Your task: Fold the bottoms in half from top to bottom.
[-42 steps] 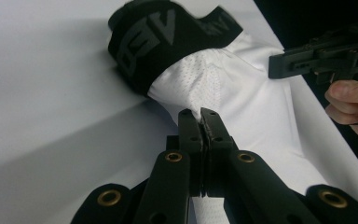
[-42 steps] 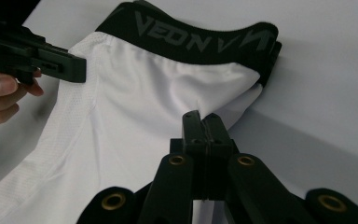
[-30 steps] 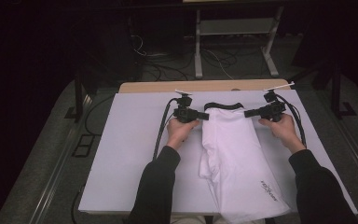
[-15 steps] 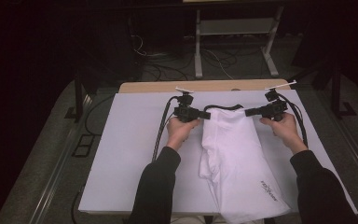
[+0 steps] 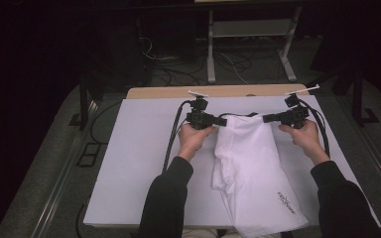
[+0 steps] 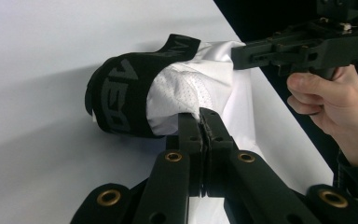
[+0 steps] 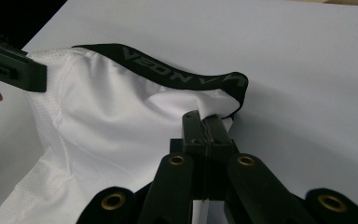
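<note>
A white mesh garment (image 5: 253, 163) with a black lettered waistband (image 5: 243, 115) lies lengthwise on the white-covered table (image 5: 139, 148), its lower end over the near edge. My left gripper (image 5: 223, 121) is shut on the fabric at the waist's left corner, and the left gripper view shows its jaws (image 6: 199, 114) pinching white cloth (image 6: 186, 88) just below the waistband (image 6: 121, 93). My right gripper (image 5: 265, 118) is shut on the right corner; in the right gripper view its jaws (image 7: 200, 116) clamp cloth (image 7: 112, 121) under the band (image 7: 177, 74). The waist hangs slack between them, raised off the table.
A strip of bare wooden tabletop (image 5: 168, 92) runs along the far edge. Behind it on the dark floor stand a metal frame (image 5: 211, 54) and loose cables (image 5: 178, 59). Black cables (image 5: 171, 139) trail from the left gripper across the cover.
The left gripper has risen a little with its corner of the garment, lifting the waist off the table. The right hand has stayed where it was.
</note>
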The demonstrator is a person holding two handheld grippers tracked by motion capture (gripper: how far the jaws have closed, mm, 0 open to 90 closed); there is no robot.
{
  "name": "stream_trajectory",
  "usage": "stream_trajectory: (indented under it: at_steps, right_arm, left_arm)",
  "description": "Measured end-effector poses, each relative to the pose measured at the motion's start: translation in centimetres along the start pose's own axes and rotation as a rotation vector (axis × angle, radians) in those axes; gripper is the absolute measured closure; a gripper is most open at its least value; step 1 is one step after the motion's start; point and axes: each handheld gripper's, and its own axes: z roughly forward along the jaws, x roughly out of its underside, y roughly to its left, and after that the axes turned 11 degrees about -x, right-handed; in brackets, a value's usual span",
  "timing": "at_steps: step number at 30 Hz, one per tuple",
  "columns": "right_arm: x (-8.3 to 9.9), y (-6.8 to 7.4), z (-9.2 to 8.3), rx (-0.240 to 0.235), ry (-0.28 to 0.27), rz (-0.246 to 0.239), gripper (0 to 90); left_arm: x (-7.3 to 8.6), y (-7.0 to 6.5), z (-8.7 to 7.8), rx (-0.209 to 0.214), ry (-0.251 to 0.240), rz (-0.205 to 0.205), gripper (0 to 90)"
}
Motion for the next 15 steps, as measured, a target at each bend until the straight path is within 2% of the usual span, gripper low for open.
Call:
stream_trajectory:
  at_steps: [15]
  right_arm:
    - [0.6,0.6,-0.8,0.009,-0.009,-0.015,88.5]
  left_arm:
    - [0.5,-1.9,-0.8,0.016,0.005,0.015,87.2]
